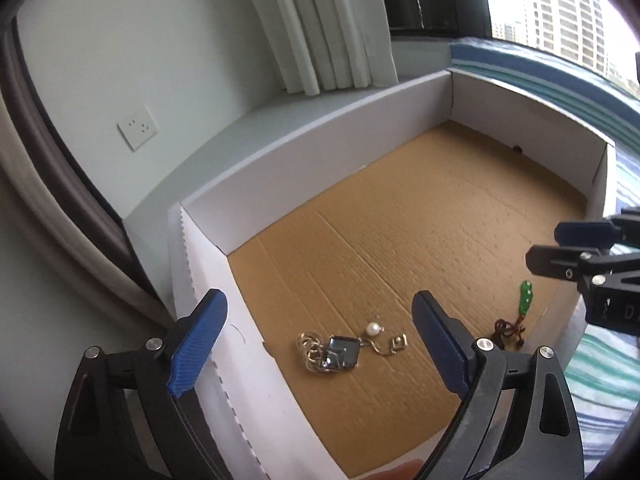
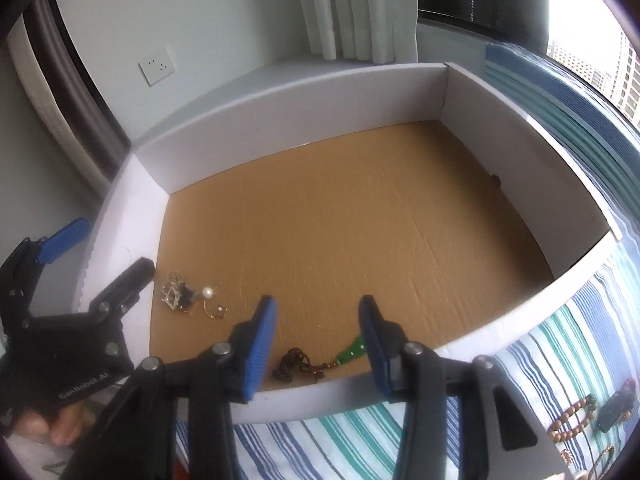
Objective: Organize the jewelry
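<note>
Jewelry lay in two small heaps on the brown cardboard floor of a shallow white box (image 2: 280, 92) that sat on a striped bedspread (image 2: 360, 440). Near the box's left wall rested a tangle of gold rings, a square dark-stoned pendant and a pearl earring (image 1: 338, 346); close to the near wall lay a green pendant (image 2: 352, 354) on a dark brown cord (image 2: 296, 366).

The left gripper (image 1: 320, 350) hung over the left edge of the box with its blue pads spread wide, one pad outside the wall and the other above the cardboard, nothing between them but the gold tangle lying below. The right gripper (image 2: 318, 348) stood about half open over the near wall, the cord and green pendant lying loose on the cardboard between its pads; neither pad pressed on them.

Outside the box, on the bedspread at the right, lay a wooden bead bracelet (image 2: 570, 420), a dark pendant (image 2: 614, 410) and some thin gold bangles (image 2: 600, 460). A hand (image 2: 44, 420) held the left gripper's handle.
</note>
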Motion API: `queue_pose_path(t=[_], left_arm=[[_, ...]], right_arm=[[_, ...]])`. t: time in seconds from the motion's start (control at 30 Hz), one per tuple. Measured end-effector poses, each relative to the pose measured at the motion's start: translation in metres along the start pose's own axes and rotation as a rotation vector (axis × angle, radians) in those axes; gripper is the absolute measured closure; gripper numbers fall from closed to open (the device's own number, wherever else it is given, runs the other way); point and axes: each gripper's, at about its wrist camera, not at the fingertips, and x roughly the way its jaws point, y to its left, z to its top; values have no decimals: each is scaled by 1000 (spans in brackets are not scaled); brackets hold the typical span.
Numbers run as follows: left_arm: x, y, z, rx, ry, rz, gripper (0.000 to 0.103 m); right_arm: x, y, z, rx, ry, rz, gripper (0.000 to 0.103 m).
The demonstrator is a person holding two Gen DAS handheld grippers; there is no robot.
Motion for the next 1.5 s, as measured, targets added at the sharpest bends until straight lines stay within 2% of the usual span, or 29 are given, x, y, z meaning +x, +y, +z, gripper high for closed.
queue_pose_path(t=[0.07,0.13,0.23,0.43,0.47,0.6,0.67,0.7,0.73,0.87,0.93,1.0,1.07,1.17,1.33,1.4,1.5], left_arm=[[4,-9,-2,56,31,13,11],[-1,-12,-4,60,37,21,9],[-5,-10,-11,38,67,-20,9],[-21,-7,-24,36,23,-4,9],[-24,-5,-24,24,0,6,9],[-51,7,-24,-63,-121,67,9],[-72,14,-21,-106,-194,66,9],[-83,15,-19,-118,-228,46,8],[-94,16,-19,-123,-257,16,7],[-126,3,-25,-112,-326,-170,3],[-131,-13,-31,-85,-288,-298,3],[-128,-34,-39,-47,-211,-432,3],[-125,-58,-48,6,-149,-514,3],[-125,-95,-60,104,-109,-565,3],[-127,-141,-83,275,-103,-565,3],[-128,-150,-94,309,-95,-567,3],[-133,-154,-109,321,-69,-611,3]], right_arm=[[0,-2,-1,9,5,7,61],[-1,-6,-4,35,5,21,61],[-6,-8,-13,63,-4,29,61],[-21,5,-39,20,-26,-11,61],[-26,7,-44,10,-53,-28,61],[-72,11,-73,-20,-250,-97,59],[-98,5,-91,-13,-312,-111,40],[-112,1,-101,-2,-339,-120,24],[-126,-5,-114,9,-361,-136,18],[-173,-24,-171,61,-408,-200,18],[-195,-34,-199,100,-439,-225,17],[-213,-47,-231,149,-468,-271,17],[-225,-57,-261,198,-466,-311,17],[-230,-70,-298,265,-416,-360,16],[-231,-83,-341,326,-354,-455,16],[-230,-87,-353,351,-335,-488,16],[-227,-86,-361,389,-327,-491,16]])
